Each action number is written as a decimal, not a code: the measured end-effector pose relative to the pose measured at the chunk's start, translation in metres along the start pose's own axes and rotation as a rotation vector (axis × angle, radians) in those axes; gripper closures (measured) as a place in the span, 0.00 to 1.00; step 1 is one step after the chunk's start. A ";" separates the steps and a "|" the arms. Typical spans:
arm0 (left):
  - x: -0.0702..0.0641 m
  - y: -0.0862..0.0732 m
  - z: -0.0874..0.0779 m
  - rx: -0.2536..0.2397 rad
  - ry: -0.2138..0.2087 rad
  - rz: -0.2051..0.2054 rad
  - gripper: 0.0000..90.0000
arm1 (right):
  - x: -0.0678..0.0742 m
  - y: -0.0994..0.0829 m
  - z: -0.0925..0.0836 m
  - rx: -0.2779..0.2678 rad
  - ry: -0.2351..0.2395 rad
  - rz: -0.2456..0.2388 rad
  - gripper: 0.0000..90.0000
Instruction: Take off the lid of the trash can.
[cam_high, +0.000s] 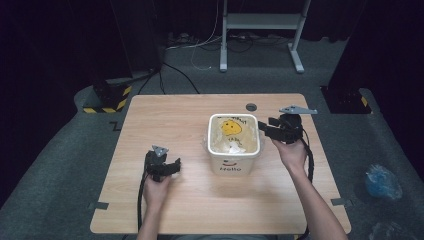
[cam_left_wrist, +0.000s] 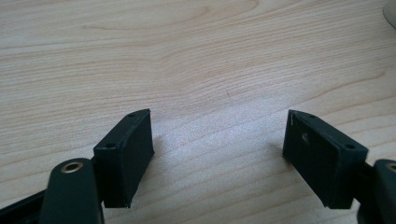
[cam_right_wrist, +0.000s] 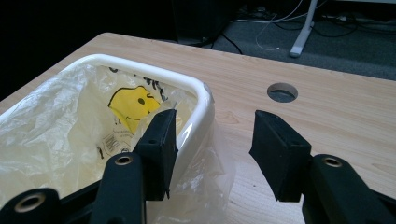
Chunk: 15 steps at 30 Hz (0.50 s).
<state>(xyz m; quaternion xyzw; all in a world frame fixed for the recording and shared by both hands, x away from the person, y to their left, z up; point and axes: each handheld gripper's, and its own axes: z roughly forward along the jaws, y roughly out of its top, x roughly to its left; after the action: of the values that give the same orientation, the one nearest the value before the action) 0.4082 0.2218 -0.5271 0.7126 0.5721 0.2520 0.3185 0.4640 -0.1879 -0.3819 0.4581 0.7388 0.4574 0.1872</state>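
A white plastic bin (cam_high: 234, 145) is seen near the middle of the table (cam_high: 165, 205), slightly toward its right edge, lined with a thin translucent bag (cam_right_wrist: 51, 121) printed with a yellow smiley face (cam_right_wrist: 134, 103). The bag's edge is folded over the rim (cam_right_wrist: 198, 116) on the near right side, where a loose flap (cam_right_wrist: 210, 172) hangs down the outer wall. A crumpled white scrap (cam_high: 235, 148) is seen inside the bin.

The bag is judged to be very light, limp and slippery, and easily torn if pulled hard; the flap over the rim is probably best pinched where the film is doubled, not the stiff rim itself. The bin is rigid but light, so it could be dragged along with the film.

The right tool (cam_right_wrist: 212, 140) is held at the bin's right rim, its jaws half spread astride the rim and flap, one inside the bin and one outside, with no pinch made yet. The left tool (cam_left_wrist: 217, 154) is rested low over bare table toward the near left, its jaws spread with nothing between them. A round cable hole (cam_right_wrist: 282, 92) is set near the far edge.
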 end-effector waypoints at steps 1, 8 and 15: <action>0.000 0.000 0.000 0.000 0.000 -0.001 0.27 | 0.000 0.001 0.001 0.000 -0.001 -0.004 0.56; 0.000 0.000 0.000 0.000 0.000 0.000 0.27 | 0.001 0.003 0.004 0.003 -0.015 -0.013 0.57; 0.000 0.000 0.000 0.000 0.000 0.000 0.27 | 0.002 0.010 0.007 0.005 0.004 -0.003 0.56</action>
<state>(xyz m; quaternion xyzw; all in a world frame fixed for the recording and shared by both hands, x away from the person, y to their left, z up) 0.4082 0.2217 -0.5271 0.7126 0.5722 0.2519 0.3183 0.4730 -0.1808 -0.3773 0.4565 0.7409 0.4564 0.1852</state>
